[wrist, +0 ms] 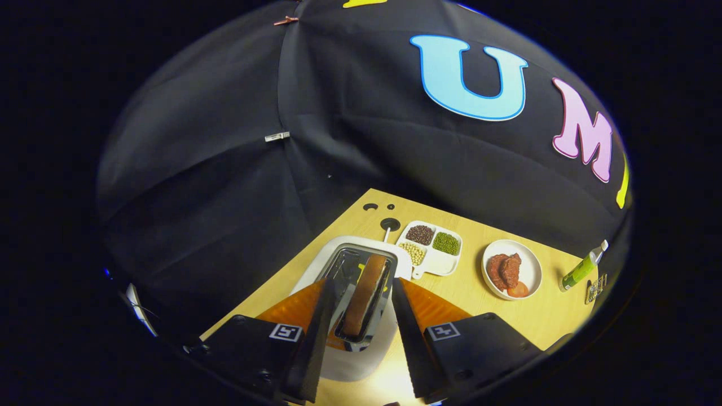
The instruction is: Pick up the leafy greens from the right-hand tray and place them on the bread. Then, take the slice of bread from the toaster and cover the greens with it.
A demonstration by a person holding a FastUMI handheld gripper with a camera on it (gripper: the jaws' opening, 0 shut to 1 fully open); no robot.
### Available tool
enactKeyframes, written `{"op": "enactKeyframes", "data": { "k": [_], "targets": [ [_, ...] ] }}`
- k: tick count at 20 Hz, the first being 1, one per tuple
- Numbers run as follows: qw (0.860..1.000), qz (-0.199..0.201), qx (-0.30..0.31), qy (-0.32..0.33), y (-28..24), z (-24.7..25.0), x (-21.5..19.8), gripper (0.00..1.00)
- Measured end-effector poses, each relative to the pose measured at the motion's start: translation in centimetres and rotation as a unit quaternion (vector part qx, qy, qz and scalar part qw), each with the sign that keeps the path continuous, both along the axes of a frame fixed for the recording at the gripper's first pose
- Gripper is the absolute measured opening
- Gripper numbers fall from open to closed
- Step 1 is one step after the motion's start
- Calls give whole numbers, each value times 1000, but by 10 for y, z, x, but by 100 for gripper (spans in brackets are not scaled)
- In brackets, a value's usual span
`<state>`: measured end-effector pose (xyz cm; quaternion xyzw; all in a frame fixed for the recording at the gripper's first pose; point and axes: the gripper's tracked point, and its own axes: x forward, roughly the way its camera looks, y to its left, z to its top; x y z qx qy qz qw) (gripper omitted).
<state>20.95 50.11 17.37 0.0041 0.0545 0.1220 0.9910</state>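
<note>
A white toaster (316, 270) with a shiny metal top stands on the wooden table (541, 316), directly under my fingers. A brown slice of bread (365, 293) stands upright in its right slot. My gripper (361, 332) hovers above the toaster with its fingers wide apart, one on each side of the slot and the slice. Neither finger touches the bread. The gripper is open and holds nothing.
Beyond the toaster lies a white divided tray (445, 262) with dark, green and pale beans. To its right sits a white plate (530, 265) with brown meat and a tomato slice. Further right, near the table's edge, stands a green bottle (581, 269).
</note>
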Motion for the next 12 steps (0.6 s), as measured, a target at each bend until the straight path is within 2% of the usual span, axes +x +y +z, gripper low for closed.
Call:
{"op": "enactKeyframes", "data": {
  "k": [5, 6, 7, 10, 12],
  "targets": [
    [999, -28, -11, 34, -3, -22, 17, 65],
    [999, -37, -13, 25, -9, -15, 10, 64],
    [999, -37, -7, 27, -7, -19, 22, 53],
    [999, -33, 15, 39, -2, -15, 15, 17],
    [999, -33, 22, 15, -5, 4, 3, 14]
  ]
}}
